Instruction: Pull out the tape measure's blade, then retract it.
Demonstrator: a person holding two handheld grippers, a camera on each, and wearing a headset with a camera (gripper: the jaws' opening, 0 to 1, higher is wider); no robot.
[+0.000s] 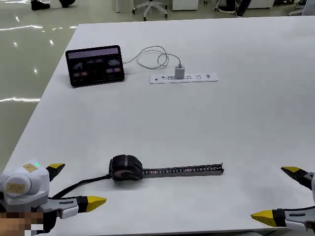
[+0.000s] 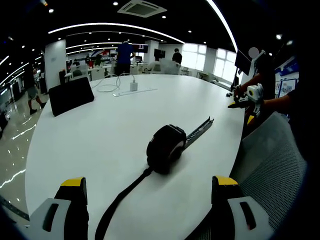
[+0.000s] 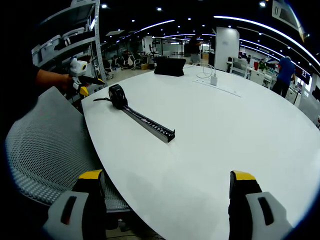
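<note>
Tape measure (image 1: 126, 168) is seen lying on the white table (image 1: 197, 123), near its front edge, with the black case to the left and the blade (image 1: 183, 170) drawn out flat to the right. A black strap (image 1: 91, 181) trails from the case toward the left gripper (image 1: 81, 183), whose jaws are held wide apart with nothing between them. The right gripper (image 1: 270, 192) is likewise spread and empty, well apart from the blade's tip. A tablet (image 1: 95, 65) and a power strip (image 1: 183, 77) are set far back, clear of the work.

With the blade already out, retraction is judged to be the step left. Whether a lock is engaged cannot be told. If the case is not pinned first, it may be shoved sideways or toward the table edge. If the blade is released all at once, it could whip back and jolt the case. The strap could also be caught in the left jaws in place of the case.
</note>
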